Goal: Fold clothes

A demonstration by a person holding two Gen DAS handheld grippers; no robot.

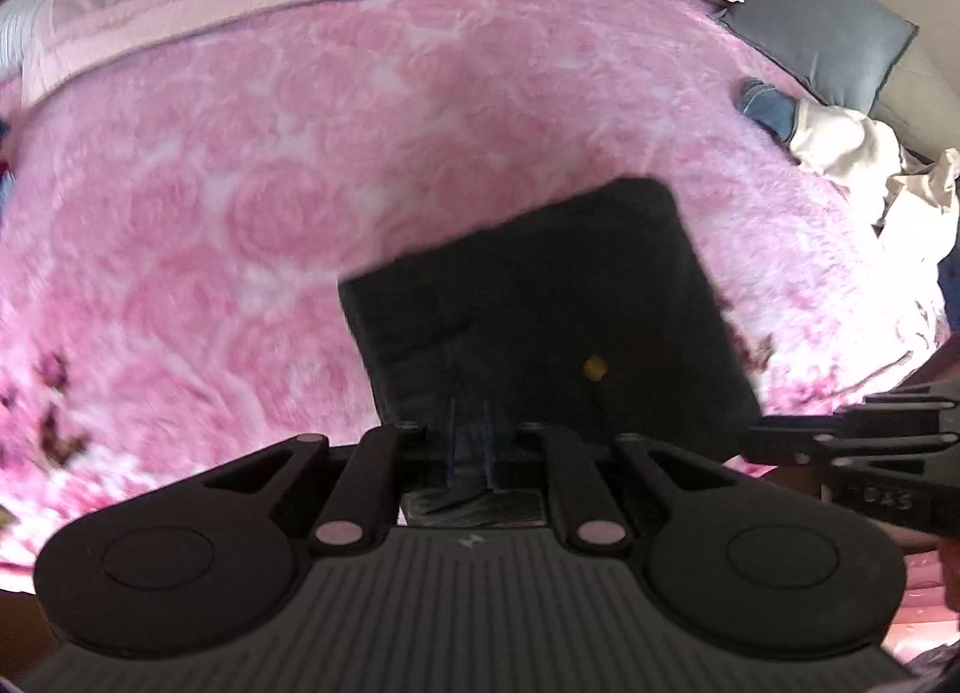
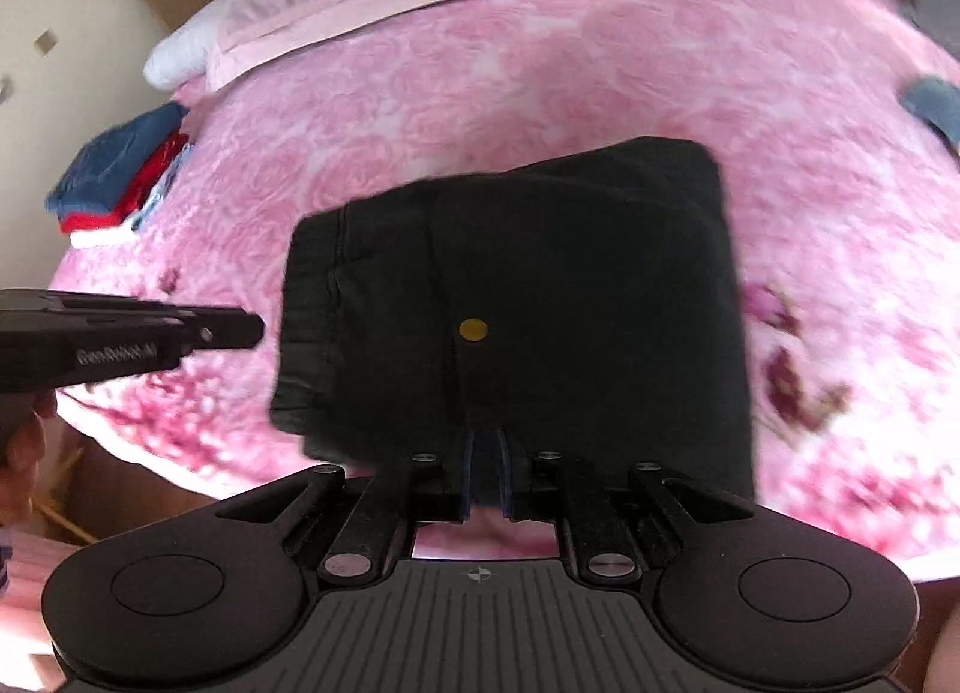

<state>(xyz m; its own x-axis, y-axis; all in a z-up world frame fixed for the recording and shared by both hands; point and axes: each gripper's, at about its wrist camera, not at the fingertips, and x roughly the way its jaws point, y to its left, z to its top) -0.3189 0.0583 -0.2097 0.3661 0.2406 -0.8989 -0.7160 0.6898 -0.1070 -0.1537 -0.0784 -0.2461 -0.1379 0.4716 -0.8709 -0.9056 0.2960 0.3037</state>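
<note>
The left tool [image 1: 473, 441] and right tool [image 2: 485, 474], both level, pinch the near edge of the folded black cloth garment [image 2: 528, 297]. It lies on the pink rose-patterned bed [image 2: 540, 81].

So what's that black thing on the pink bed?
It is a black garment, apparently trousers or shorts, folded into a thick, roughly square bundle. Seams, a hem and a small brass-coloured button show. It lies flat on the fluffy pink blanket, its near edge at both grippers' fingertips.

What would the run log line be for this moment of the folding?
stage: black garment folded square on pink bedspread | left hand-held gripper: near edge, grip unclear | right hand-held gripper: near edge, narrow gap | folded stack: far left
</note>
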